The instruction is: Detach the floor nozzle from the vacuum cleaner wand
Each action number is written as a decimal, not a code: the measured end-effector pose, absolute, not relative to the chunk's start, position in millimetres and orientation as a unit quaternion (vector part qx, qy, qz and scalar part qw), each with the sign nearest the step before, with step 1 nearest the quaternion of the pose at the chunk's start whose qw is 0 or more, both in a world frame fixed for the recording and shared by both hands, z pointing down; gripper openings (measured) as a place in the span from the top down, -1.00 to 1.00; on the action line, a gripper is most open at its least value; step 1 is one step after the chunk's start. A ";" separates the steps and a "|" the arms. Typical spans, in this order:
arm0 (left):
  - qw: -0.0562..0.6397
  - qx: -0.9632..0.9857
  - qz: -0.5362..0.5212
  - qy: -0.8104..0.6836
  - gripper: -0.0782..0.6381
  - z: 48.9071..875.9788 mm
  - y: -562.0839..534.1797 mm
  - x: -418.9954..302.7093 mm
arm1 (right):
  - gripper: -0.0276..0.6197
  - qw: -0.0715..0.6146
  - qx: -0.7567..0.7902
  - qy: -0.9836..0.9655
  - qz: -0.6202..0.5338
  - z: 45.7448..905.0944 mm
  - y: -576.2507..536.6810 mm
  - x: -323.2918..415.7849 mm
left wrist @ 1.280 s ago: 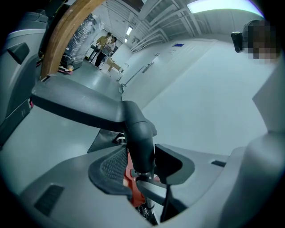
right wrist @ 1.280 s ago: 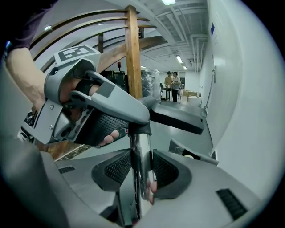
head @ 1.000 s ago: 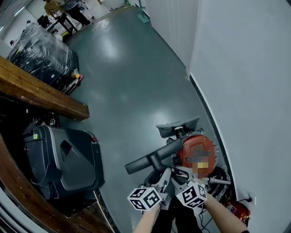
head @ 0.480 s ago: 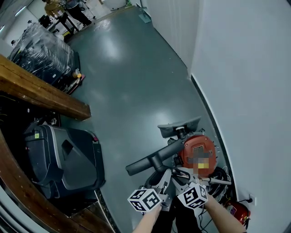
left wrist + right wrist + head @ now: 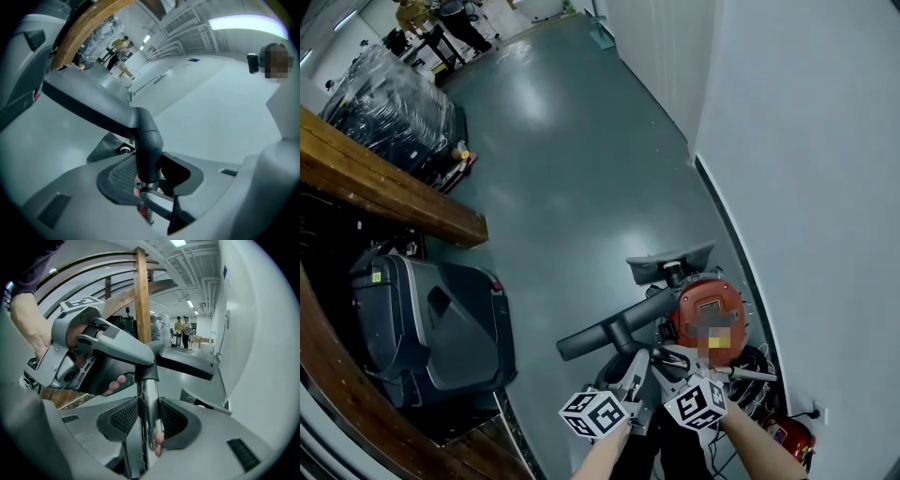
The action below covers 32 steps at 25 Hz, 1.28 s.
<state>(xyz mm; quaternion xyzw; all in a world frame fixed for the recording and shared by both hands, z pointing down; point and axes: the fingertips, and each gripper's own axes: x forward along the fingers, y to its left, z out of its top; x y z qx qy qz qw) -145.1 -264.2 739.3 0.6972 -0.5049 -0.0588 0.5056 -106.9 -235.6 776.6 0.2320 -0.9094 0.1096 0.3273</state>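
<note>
Right tongs [image 5: 149, 420] are clenched on the chrome wand [image 5: 147, 399]. Left tongs [image 5: 152, 176] have just been closing around the floor nozzle [image 5: 148, 136] at its neck, seemingly not yet pinching it, just beside the red vacuum canister [image 5: 705, 317].

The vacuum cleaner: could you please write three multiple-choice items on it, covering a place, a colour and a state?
1. Where is the red canister? A on a chair; B on the floor by the white wall; C inside a box.
2. The wand has which colour? A yellow; B red; C shiny silver.
3. The right tool is: A shut on the wand; B open, empty; C out of view.
Answers: B, it sits at the wall's foot; C, it gleams like chrome; A, both pads press it.
</note>
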 end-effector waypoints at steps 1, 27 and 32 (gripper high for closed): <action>0.490 0.702 -0.051 -0.515 0.34 737.5 -263.2 -146.0 | 0.44 0.327 0.230 -0.910 0.109 775.8 -235.0 -108.1; 0.514 0.637 -0.155 -0.553 0.34 734.6 -250.3 -160.1 | 0.44 0.322 0.225 -0.913 0.106 770.5 -222.9 -111.2; 0.428 0.684 -0.082 -0.584 0.34 718.8 -250.8 -162.2 | 0.44 0.324 0.233 -0.911 0.108 770.7 -221.9 -110.0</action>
